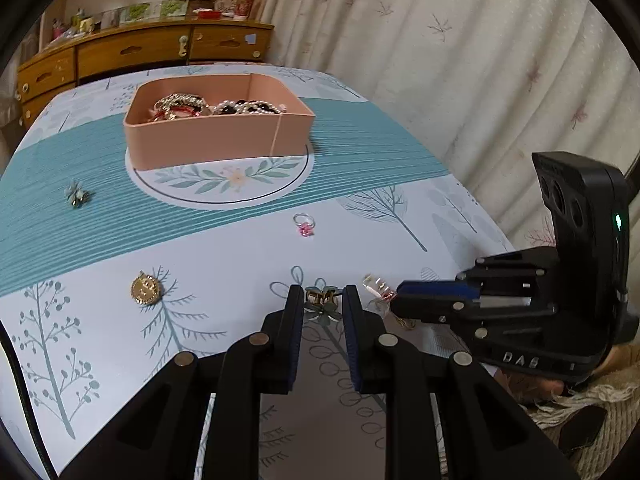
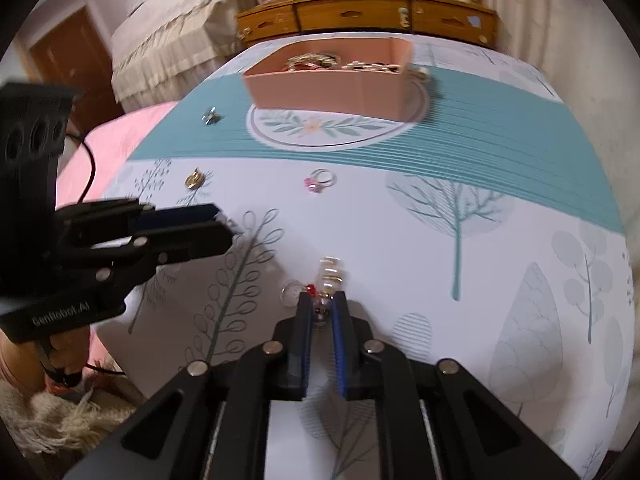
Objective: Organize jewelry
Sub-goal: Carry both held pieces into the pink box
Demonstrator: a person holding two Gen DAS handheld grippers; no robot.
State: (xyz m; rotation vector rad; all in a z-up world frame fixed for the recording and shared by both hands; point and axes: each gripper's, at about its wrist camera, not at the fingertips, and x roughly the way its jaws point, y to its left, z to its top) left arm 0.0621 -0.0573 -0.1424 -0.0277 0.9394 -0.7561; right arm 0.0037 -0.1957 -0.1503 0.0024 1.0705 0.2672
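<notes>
A pink jewelry box (image 1: pixel 216 136) with pearls and bracelets inside stands mid-table; it also shows in the right wrist view (image 2: pixel 328 88). My left gripper (image 1: pixel 322 300) is shut on a gold and green flower earring (image 1: pixel 323 303) at the table's near edge. My right gripper (image 2: pixel 322 304) is shut on a clear glass-bead charm (image 2: pixel 329 280) with a small ring and red bead. Loose on the cloth lie a pink-stone ring (image 1: pixel 305 225), a gold round pendant (image 1: pixel 146 289) and a blue flower earring (image 1: pixel 77 195).
The table has a white and teal tree-print cloth (image 1: pixel 360 152). A wooden drawer cabinet (image 1: pixel 132 56) stands behind it and a curtain (image 1: pixel 460 40) hangs at the right. A pink bed (image 2: pixel 120 140) lies left of the table.
</notes>
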